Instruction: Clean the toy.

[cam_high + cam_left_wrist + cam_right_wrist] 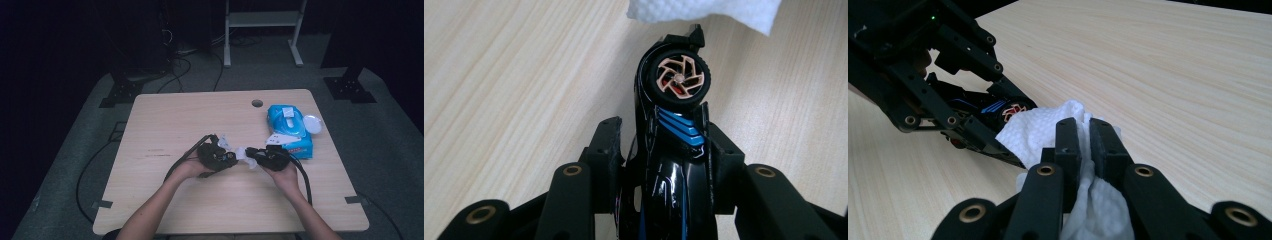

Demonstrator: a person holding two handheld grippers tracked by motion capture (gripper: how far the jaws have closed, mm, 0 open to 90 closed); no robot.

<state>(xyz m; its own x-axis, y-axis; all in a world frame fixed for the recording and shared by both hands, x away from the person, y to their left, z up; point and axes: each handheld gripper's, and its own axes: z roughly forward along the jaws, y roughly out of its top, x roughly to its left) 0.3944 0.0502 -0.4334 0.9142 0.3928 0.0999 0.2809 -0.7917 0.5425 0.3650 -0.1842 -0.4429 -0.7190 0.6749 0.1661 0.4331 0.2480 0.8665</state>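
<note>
Glossy black toy car (669, 165) against crinkled, seemingly damp wipe (1043, 132).

On the table (165, 125), the left gripper (231, 159) and the right gripper (251, 152) meet nose to nose near the middle, the left hand (187, 169) and right hand (286, 176) behind them toward the near edge. A toy car (671, 145) sits between the left gripper's jaws, its wheel (679, 80) just short of the wipe (1048, 127) pinched in the right gripper's jaws. A wipes pack (290, 131) lies to the right of the grippers, farther back, with a cable hole (257, 103) beyond it near the far edge.
</note>
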